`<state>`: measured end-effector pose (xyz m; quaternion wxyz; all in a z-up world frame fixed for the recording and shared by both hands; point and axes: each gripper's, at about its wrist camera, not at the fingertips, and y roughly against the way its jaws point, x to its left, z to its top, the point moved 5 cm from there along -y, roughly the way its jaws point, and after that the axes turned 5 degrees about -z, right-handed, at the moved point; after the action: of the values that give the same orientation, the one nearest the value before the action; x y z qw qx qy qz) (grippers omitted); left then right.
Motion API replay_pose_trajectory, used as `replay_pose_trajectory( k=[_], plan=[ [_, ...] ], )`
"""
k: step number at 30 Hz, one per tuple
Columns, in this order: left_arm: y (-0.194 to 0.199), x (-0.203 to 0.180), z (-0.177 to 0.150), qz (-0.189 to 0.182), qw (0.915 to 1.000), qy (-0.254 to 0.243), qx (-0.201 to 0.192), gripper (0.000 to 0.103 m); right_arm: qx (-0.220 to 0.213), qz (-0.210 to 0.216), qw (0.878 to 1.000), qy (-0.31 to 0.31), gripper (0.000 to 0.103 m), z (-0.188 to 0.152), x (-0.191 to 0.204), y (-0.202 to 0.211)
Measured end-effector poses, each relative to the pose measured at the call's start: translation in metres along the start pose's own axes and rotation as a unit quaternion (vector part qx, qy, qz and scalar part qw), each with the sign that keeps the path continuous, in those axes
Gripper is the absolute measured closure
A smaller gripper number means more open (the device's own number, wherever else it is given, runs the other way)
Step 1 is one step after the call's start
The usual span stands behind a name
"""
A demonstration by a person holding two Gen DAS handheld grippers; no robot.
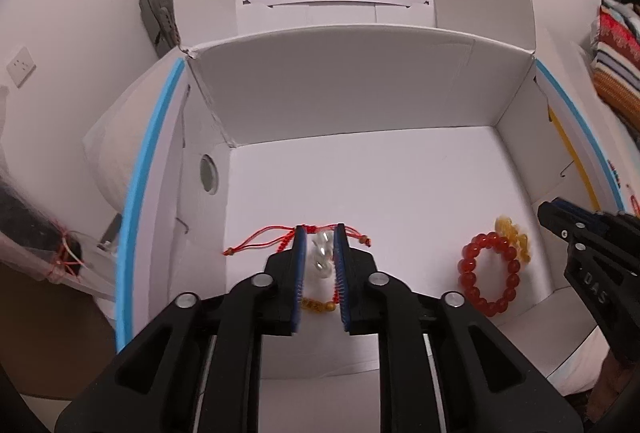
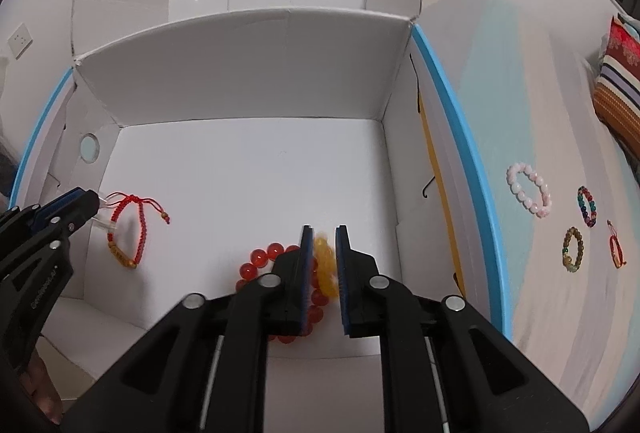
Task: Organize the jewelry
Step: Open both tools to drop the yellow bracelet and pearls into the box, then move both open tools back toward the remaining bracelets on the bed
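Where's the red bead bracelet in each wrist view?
Left wrist: red bead bracelet lies lower right on the box floor, beside the right gripper.
Right wrist: red bead bracelet lies bottom centre, partly hidden behind the right gripper.
Shared landmark: red cord bracelet.

The bed, covered in a pale sheet with light blue bands, carries an open white cardboard box with its flaps standing. Beside the box, on the sheet, lie four bracelets well apart from one another: a pink bead bracelet, a multicoloured bead bracelet, a brown-green bead bracelet and a small red cord bracelet. A striped cushion rests at the far edge.
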<state>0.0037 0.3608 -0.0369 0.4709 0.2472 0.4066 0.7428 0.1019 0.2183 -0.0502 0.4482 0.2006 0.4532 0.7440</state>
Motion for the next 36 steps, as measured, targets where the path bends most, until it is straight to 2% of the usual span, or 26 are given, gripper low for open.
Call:
replay_pose_trajectory(
  k=[2,4,6,9,10,12,17,19,23,26,28,36],
  plan=[
    [0.004,-0.001,0.0,0.0,1.0,-0.001,-0.008,0.066,-0.007,0.002,1.0,-0.003,0.069,0.001,0.0,0.006],
    [0.009,-0.002,0.0,0.002,0.9999,0.0,-0.016,0.058,-0.016,0.002,1.0,-0.006,0.063,0.002,-0.002,0.013],
    [0.014,-0.004,0.0,0.001,0.9997,-0.002,-0.023,0.052,-0.026,0.002,1.0,-0.013,0.051,0.004,-0.007,0.022],
    [0.023,-0.009,0.001,0.003,0.9994,-0.007,-0.035,0.036,-0.041,-0.005,0.999,-0.022,0.039,0.006,-0.017,0.034],
    [0.026,-0.012,0.002,0.008,0.999,-0.012,-0.041,0.03,-0.044,-0.007,0.999,-0.025,0.037,0.007,-0.021,0.037],
    [0.031,-0.018,0.004,0.008,0.9987,-0.016,-0.048,0.028,-0.047,-0.015,0.998,-0.031,0.035,0.008,-0.03,0.043],
    [0.047,-0.038,0.008,0.002,0.9973,-0.029,-0.068,0.014,-0.059,-0.029,0.997,-0.044,0.026,0.012,-0.052,0.057],
    [0.053,-0.046,0.009,0.008,0.9964,-0.036,-0.077,0.012,-0.064,-0.034,0.996,-0.049,0.022,0.012,-0.062,0.062],
    [0.065,-0.066,0.013,-0.006,0.9951,-0.045,-0.088,0.006,-0.075,-0.044,0.995,-0.055,0.019,0.008,-0.086,0.074],
    [0.072,-0.085,0.015,-0.006,0.9938,-0.059,-0.094,0.006,-0.082,-0.052,0.993,-0.065,0.016,0.005,-0.105,0.082],
    [0.073,-0.095,0.016,-0.014,0.9934,-0.063,-0.095,0.006,-0.084,-0.057,0.992,-0.071,0.012,0.002,-0.119,0.085],
    [0.078,-0.155,0.02,-0.058,0.991,-0.081,-0.09,0.006,-0.08,-0.083,0.989,-0.095,0.01,-0.01,-0.187,0.096]
  ],
)
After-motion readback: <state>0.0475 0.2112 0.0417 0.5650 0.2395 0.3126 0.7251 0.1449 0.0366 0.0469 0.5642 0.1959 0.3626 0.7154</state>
